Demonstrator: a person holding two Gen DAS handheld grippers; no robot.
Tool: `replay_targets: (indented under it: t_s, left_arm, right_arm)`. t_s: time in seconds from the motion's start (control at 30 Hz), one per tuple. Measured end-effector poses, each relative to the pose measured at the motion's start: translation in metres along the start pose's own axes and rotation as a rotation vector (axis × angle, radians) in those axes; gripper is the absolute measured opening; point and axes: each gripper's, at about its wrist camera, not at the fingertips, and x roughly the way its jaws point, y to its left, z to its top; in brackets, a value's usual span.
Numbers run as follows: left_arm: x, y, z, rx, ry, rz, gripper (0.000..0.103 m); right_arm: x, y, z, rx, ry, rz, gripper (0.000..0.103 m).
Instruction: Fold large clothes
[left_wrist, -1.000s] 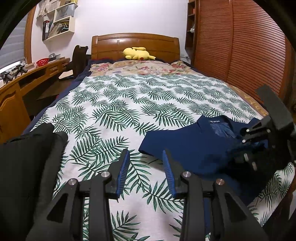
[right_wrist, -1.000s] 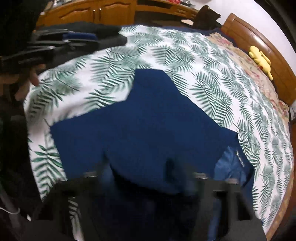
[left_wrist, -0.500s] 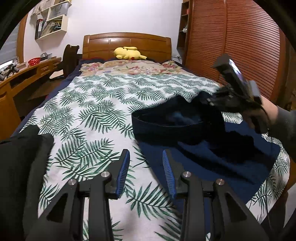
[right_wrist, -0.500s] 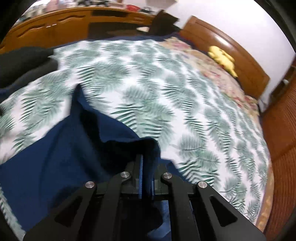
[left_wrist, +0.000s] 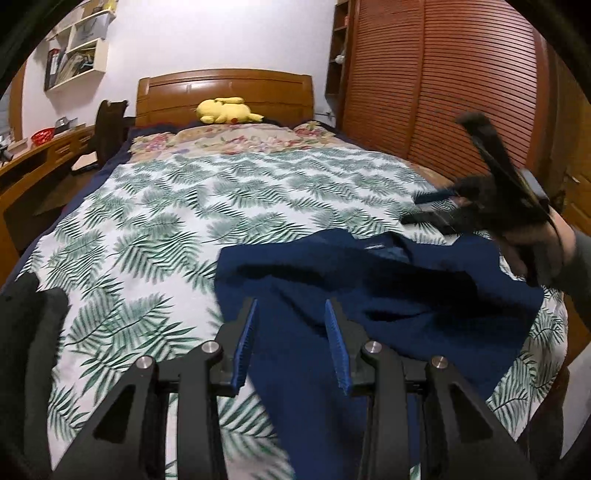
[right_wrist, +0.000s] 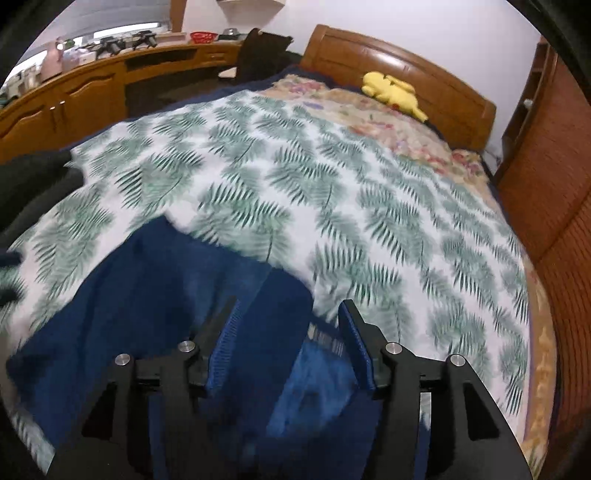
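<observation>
A navy blue shirt (left_wrist: 388, 288) lies partly folded on the leaf-print bedspread (left_wrist: 184, 221) near the bed's near right corner. It also shows in the right wrist view (right_wrist: 147, 295) with its collar label under the fingers. My left gripper (left_wrist: 291, 314) is open and empty, hovering over the shirt's left edge. My right gripper (right_wrist: 288, 314) is open and empty above the collar area. It also shows in the left wrist view (left_wrist: 436, 206), blurred, above the shirt's far right.
A black garment (left_wrist: 26, 350) lies at the bed's near left corner. A yellow plush toy (left_wrist: 225, 110) sits by the wooden headboard (left_wrist: 221, 88). A wooden wardrobe (left_wrist: 461, 92) stands right of the bed, a long desk (right_wrist: 92, 85) left.
My right gripper was shut on the shirt, lifting and folding it over; it has let go and now stands open. The shirt has dropped flat. My left gripper moved right over the shirt.
</observation>
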Motion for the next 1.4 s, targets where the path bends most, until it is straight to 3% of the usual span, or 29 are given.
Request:
replay_targets:
  t_s: [0.33, 0.67, 0.8, 0.83, 0.9, 0.93, 1.03, 1.23, 1.4]
  left_arm:
    - [0.026, -0.045, 0.01, 0.038, 0.022, -0.069, 0.035]
    - [0.054, -0.072, 0.02, 0.043, 0.049, -0.089, 0.035]
    - [0.061, -0.075, 0.021, 0.046, 0.06, -0.085, 0.035]
    - [0.063, -0.074, 0.021, 0.045, 0.063, -0.083, 0.035]
    - [0.065, -0.071, 0.021, 0.042, 0.069, -0.078, 0.035]
    - [0.066, -0.068, 0.02, 0.038, 0.073, -0.075, 0.035]
    - [0.066, -0.06, 0.02, 0.02, 0.076, -0.068, 0.035]
    - [0.064, -0.045, 0.02, -0.011, 0.069, -0.055, 0.035]
    - [0.061, -0.032, 0.019, -0.033, 0.069, -0.04, 0.035]
  right_arm:
    - [-0.054, -0.002, -0.117, 0.035, 0.114, 0.038, 0.056]
    - [-0.061, -0.009, -0.164, 0.084, 0.17, 0.074, 0.056]
    - [-0.046, -0.008, -0.174, 0.058, 0.223, 0.041, 0.054]
    - [-0.044, -0.011, -0.174, 0.06, 0.222, 0.035, 0.048]
    - [-0.039, -0.018, -0.171, 0.06, 0.224, 0.025, 0.01]
    - [-0.037, -0.02, -0.169, 0.057, 0.222, 0.031, 0.001]
    - [-0.029, -0.028, -0.154, -0.007, 0.207, -0.043, 0.0]
    - [-0.014, -0.069, -0.099, 0.005, 0.104, -0.155, 0.0]
    - [0.008, -0.078, -0.047, -0.037, 0.043, -0.188, 0.0]
